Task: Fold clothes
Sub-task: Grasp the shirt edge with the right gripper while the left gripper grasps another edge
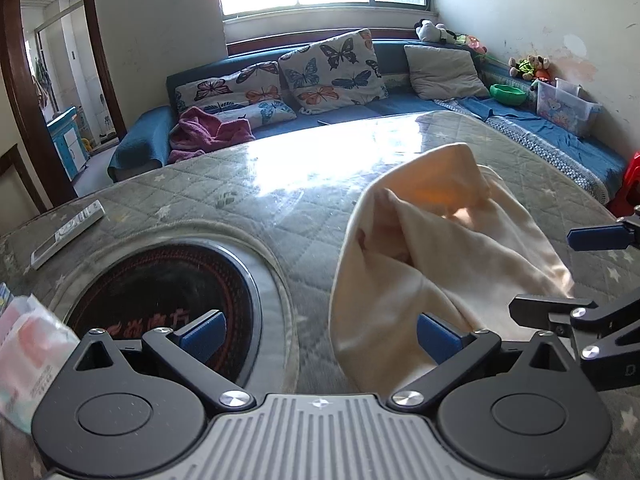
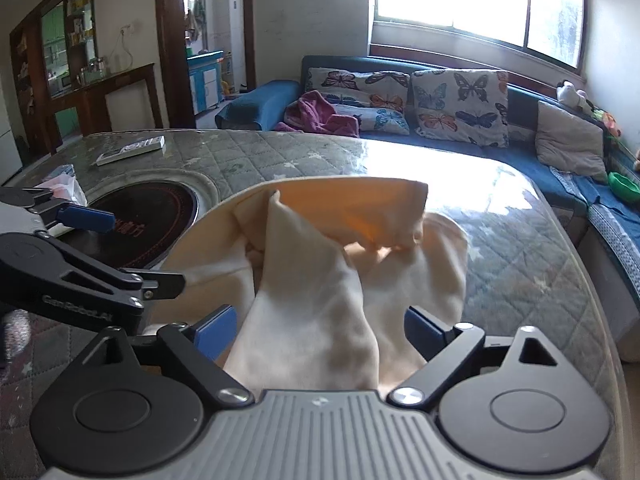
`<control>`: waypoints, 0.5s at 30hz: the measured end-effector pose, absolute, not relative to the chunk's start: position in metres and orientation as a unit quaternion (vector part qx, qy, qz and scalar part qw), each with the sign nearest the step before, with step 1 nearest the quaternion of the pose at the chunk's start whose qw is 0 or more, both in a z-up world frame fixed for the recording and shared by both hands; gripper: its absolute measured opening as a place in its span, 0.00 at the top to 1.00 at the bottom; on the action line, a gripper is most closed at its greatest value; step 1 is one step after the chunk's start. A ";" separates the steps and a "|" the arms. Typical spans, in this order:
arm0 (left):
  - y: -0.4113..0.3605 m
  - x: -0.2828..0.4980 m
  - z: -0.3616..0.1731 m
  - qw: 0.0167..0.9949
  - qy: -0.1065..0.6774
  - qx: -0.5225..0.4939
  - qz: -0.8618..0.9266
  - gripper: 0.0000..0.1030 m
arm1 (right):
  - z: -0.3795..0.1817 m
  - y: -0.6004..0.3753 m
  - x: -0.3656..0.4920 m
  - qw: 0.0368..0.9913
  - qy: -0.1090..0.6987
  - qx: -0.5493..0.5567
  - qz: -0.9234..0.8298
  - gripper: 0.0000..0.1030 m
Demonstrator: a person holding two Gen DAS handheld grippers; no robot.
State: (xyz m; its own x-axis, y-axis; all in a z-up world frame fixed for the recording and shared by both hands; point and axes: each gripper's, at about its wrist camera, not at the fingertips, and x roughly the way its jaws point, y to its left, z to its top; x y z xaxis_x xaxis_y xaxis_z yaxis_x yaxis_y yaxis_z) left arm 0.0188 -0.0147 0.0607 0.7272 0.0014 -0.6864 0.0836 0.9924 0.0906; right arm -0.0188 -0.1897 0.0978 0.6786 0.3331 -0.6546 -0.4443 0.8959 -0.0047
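The left tool [image 1: 318, 330] is pointing forward and down, its blue-padded fingers [image 1: 204, 330] standing wide apart with nothing pressed between them. The right tool [image 2: 318, 330] is pointing down at a similar slant just beside the left tool, its fingers [image 2: 214, 330] spread wide, and their pads are pressing on nothing.

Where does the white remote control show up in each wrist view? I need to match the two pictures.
Left wrist view: remote control at far left, on the quilted table.
Right wrist view: remote control upper left, near the table's far edge.
Shared landmark: the dark round burner just in front of it.
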 end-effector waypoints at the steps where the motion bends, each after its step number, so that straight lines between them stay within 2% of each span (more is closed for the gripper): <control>1: -0.015 0.023 0.060 0.927 0.370 0.059 -0.022 0.01 | 0.099 -0.189 -0.015 0.913 0.339 -0.082 0.214 0.12; 4: -0.016 0.031 0.059 0.927 0.368 0.062 -0.030 0.02 | 0.098 -0.186 -0.003 0.913 0.339 -0.081 0.214 0.18; 8: -0.014 0.042 0.059 0.928 0.364 0.062 -0.037 0.08 | 0.098 -0.184 0.012 0.911 0.343 -0.071 0.218 0.22; 10: -0.012 0.046 0.057 0.928 0.366 0.058 -0.039 0.17 | 0.097 -0.182 0.020 0.911 0.344 -0.067 0.216 0.30; 11: -0.011 0.048 0.056 0.928 0.366 0.056 -0.040 0.17 | 0.097 -0.182 0.024 0.911 0.345 -0.065 0.218 0.33; 15: -0.005 0.056 0.053 0.927 0.371 0.048 -0.040 0.19 | 0.094 -0.173 0.039 0.907 0.348 -0.062 0.226 0.35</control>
State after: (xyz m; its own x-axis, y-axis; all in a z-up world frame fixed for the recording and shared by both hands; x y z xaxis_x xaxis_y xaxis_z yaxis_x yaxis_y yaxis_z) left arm 0.0560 -0.0052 0.0533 0.7215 -0.0383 -0.6914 0.1093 0.9923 0.0591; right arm 0.0392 -0.1733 0.0943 0.6547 0.3672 -0.6607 -0.4541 0.8898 0.0446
